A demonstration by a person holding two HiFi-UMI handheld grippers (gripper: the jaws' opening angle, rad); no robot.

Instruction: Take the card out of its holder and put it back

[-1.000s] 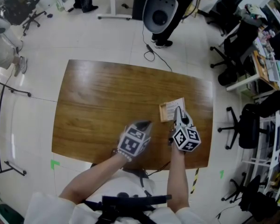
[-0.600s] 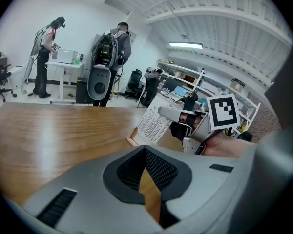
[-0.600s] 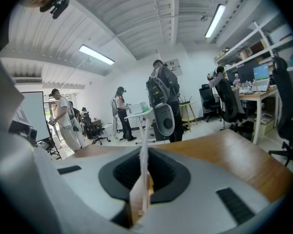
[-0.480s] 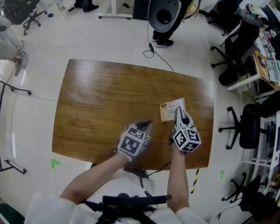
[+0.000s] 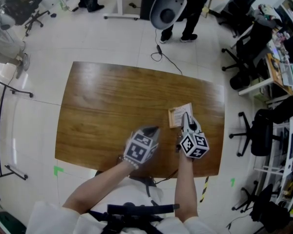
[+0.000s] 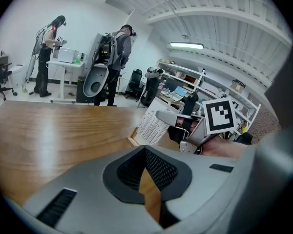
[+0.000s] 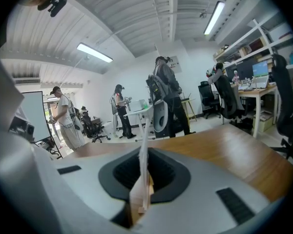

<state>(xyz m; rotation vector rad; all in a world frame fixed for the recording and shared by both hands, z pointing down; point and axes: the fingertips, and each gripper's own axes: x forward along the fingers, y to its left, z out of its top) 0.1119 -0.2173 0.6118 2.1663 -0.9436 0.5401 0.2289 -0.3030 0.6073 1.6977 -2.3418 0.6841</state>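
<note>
A white printed card point(image 5: 181, 111) stands tilted in a small wooden holder point(image 5: 173, 117) on the right part of the wooden table point(image 5: 102, 106). My right gripper point(image 5: 186, 115) is shut on the card's near edge. In the right gripper view the card point(image 7: 143, 140) runs edge-on up between the pads, with the holder point(image 7: 136, 201) below. My left gripper point(image 5: 151, 129) hovers to the left of the holder, shut and holding nothing. The left gripper view shows the card point(image 6: 153, 123) and the right gripper point(image 6: 172, 117) ahead to the right.
The table's right edge point(image 5: 221, 130) lies close beyond the holder. Office chairs point(image 5: 256, 130) and cluttered desks point(image 5: 283, 62) stand to the right. A person with a large grey device point(image 5: 167, 6) stands on the floor past the table's far edge.
Both grippers and the card are where they were. The person past the far edge of the table has stepped to the right.
</note>
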